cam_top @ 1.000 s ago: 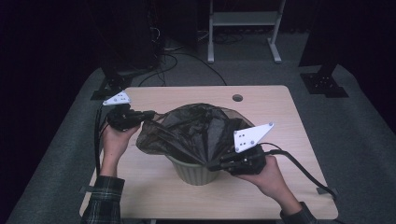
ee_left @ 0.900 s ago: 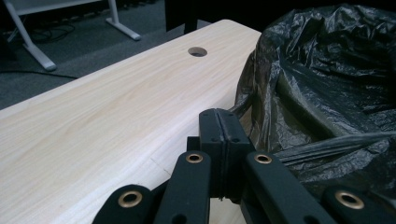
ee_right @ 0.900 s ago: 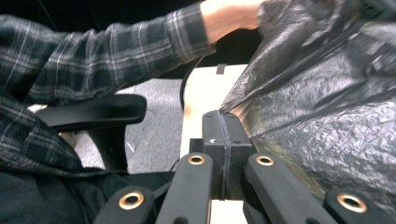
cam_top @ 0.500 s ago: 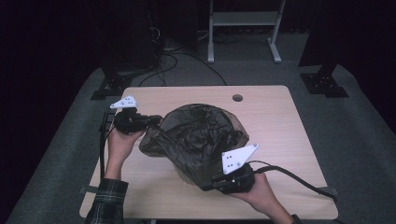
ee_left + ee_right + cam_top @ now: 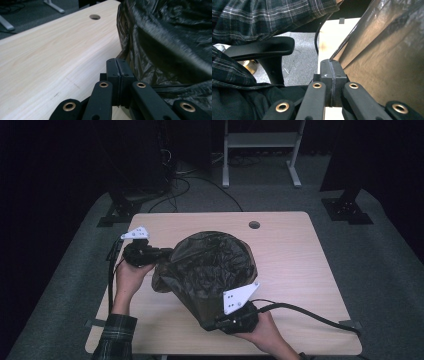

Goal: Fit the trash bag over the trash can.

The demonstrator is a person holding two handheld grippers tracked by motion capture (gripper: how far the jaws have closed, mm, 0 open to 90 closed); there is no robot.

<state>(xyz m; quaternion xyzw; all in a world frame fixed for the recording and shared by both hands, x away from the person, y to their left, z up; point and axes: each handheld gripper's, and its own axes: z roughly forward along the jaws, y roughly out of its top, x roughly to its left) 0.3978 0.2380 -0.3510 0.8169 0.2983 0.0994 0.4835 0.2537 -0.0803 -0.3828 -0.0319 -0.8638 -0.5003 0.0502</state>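
Lowered since the earlier frame, the right gripper (image 5: pixel 216 324) pinches the dark plastic bag's (image 5: pixel 210 270) near edge at the tabletop (image 5: pixel 300 270), while the left gripper (image 5: pixel 162 255) clamps its left edge, the bag domed between them.

The bag (image 5: pixel 210 265) sits on the table (image 5: pixel 300 270), around its middle and reaching toward the near edge. My left gripper (image 5: pixel 162 254) lies at the bag's left side, touching it, toward the table's left edge. My right gripper (image 5: pixel 220 324) lies at the bag's near end, close to the near edge. A hole (image 5: pixel 254 225) sits behind the bag, near the far edge.
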